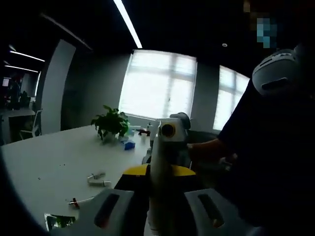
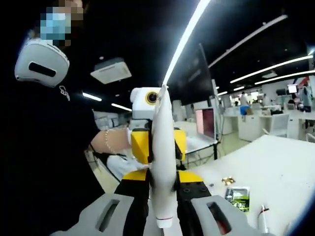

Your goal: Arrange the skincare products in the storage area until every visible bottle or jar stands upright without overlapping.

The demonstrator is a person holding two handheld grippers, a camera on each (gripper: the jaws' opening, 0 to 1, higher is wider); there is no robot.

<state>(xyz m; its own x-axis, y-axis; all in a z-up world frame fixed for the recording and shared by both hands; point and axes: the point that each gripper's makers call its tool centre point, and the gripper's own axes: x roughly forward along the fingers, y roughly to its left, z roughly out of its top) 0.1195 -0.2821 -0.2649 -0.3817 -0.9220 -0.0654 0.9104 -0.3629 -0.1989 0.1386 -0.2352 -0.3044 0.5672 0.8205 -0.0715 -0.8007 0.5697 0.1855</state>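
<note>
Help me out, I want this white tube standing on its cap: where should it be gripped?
Probably the round lower body of the white tube, just above its cap, coming from the side: the top end tapers to a thin flat edge, poor for jaws.

In the left gripper view, a white tube (image 1: pixel 165 187) stands straight ahead at 12 o'clock, blocking the way forward. The white table (image 1: pixel 54 157) lies open toward 9 and 10 o'clock, apart from small items (image 1: pixel 97 179) and a potted plant (image 1: pixel 111 123). A person's body (image 1: pixel 275 162) closes off 3 o'clock.
</note>
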